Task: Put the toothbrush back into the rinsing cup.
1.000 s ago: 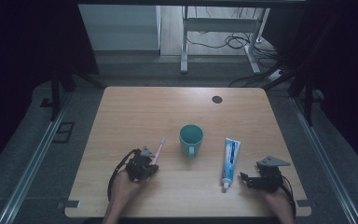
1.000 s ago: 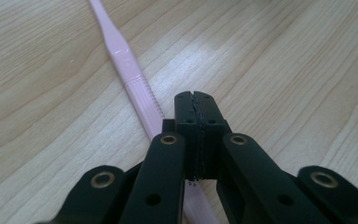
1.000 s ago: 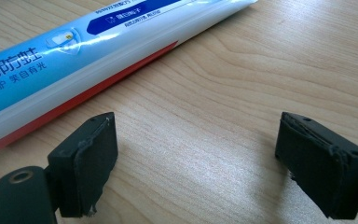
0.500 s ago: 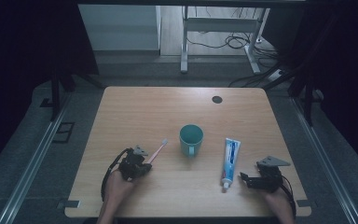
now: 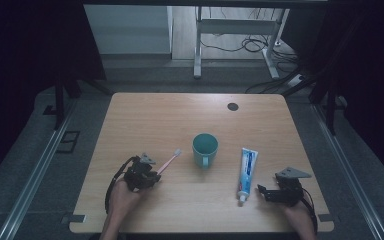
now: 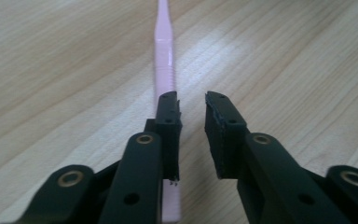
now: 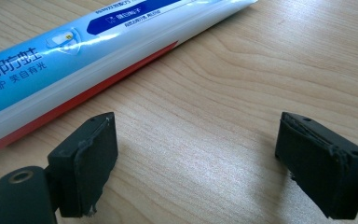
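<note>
Pink plastic, the toothbrush lies flat on the pale wooden table, its handle running under the left-hand jaw of my left gripper; those jaws have just been parting and now stand a little apart, with bare wood in the gap and the brush outside it, gripped by nothing. From above, the brush points its head toward the teal cup, which stands upright mid-table; my left gripper sits at the handle end. My right gripper rests with jaws spread wide and empty; the toothpaste tube lies just beyond them, apart from both pads.
</note>
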Action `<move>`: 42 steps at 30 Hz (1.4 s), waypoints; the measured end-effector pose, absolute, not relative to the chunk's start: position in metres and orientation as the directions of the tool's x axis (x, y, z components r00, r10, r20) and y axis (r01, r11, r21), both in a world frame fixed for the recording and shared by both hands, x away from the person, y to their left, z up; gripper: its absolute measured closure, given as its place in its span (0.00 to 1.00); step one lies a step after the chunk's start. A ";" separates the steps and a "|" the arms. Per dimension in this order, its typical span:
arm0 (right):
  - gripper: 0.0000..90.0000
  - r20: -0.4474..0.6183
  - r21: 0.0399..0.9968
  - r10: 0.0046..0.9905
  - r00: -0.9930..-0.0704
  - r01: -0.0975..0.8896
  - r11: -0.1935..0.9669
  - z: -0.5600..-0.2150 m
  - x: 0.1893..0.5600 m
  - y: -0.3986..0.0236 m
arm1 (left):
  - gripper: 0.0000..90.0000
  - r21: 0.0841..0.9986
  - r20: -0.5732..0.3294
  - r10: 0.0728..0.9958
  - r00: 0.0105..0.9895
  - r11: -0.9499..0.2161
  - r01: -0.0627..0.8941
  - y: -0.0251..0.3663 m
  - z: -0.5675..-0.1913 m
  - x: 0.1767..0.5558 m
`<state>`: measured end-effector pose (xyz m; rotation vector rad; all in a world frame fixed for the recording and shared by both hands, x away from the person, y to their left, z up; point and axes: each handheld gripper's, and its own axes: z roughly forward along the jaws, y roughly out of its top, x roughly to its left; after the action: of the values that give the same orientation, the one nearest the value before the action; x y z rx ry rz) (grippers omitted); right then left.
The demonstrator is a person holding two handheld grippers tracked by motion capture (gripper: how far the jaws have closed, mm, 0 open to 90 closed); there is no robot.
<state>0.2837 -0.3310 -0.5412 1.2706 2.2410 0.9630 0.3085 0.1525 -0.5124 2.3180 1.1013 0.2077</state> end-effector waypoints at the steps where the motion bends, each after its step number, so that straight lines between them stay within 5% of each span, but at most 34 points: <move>1: 0.14 0.001 0.725 0.858 -0.514 0.591 0.353 -0.541 0.284 -0.331 | 0.83 0.548 -0.090 0.754 0.650 -0.508 0.665 0.153 -0.511 0.309; 14: 0.14 0.000 0.725 0.858 -0.514 0.591 0.354 -0.541 0.284 -0.331 | 0.72 0.469 -0.072 0.762 0.643 -0.543 0.697 0.149 -0.508 0.325; 42: 0.14 0.000 0.726 0.858 -0.513 0.590 0.353 -0.541 0.284 -0.331 | 0.74 0.218 -0.060 0.751 0.658 -0.633 0.743 0.109 -0.500 0.376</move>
<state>0.2837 -0.3310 -0.5412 1.2703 2.2401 0.9629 0.3762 0.1095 -0.5004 2.6512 1.2127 0.0533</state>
